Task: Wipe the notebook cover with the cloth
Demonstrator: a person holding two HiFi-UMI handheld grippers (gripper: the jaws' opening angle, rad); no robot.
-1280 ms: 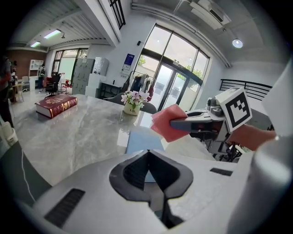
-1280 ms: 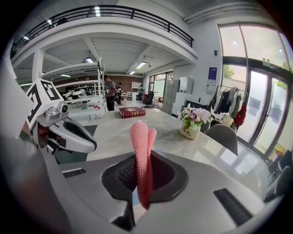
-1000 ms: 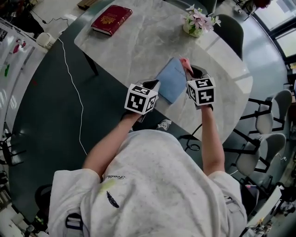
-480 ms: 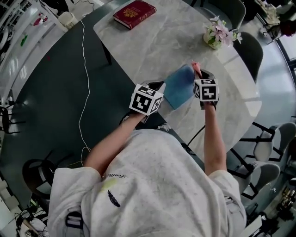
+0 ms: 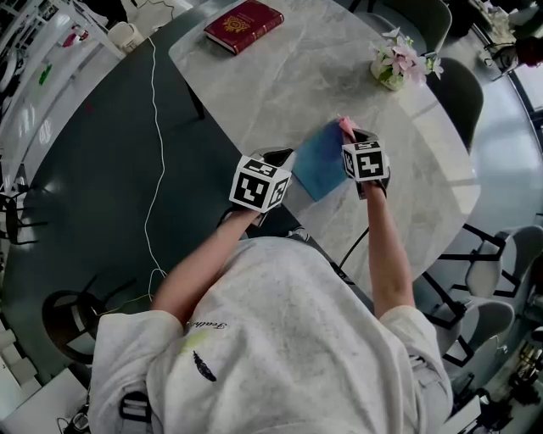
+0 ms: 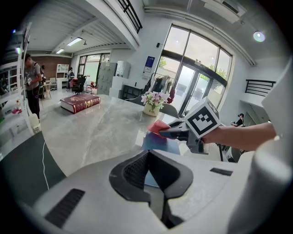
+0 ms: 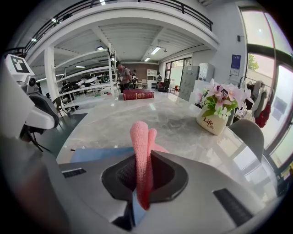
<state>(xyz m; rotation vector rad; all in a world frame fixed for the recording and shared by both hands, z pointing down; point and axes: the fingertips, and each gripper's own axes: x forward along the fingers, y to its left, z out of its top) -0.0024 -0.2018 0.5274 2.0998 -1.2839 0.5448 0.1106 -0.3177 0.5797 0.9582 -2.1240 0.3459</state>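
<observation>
A blue notebook (image 5: 319, 159) lies at the near edge of the marble table (image 5: 288, 76). My left gripper (image 5: 284, 156) is at its near left corner, jaws shut on the notebook's edge (image 6: 159, 142). My right gripper (image 5: 356, 136) hovers at the notebook's right side, shut on a pink cloth (image 5: 345, 126). In the right gripper view the cloth (image 7: 140, 137) stands up folded between the jaws (image 7: 144, 180), with the blue cover (image 7: 94, 153) just beyond to the left. The left gripper view shows the right gripper (image 6: 170, 132) holding the cloth (image 6: 157, 126) over the notebook's far end.
A red book (image 5: 244, 23) lies at the far left of the table. A white pot of flowers (image 5: 394, 63) stands at the far right. A white cable (image 5: 155, 127) runs over the dark floor on the left. Chairs (image 5: 454, 80) stand round the table's right side.
My right gripper has moved the cloth a little to the left over the notebook's far end. The left gripper keeps its hold on the near corner.
</observation>
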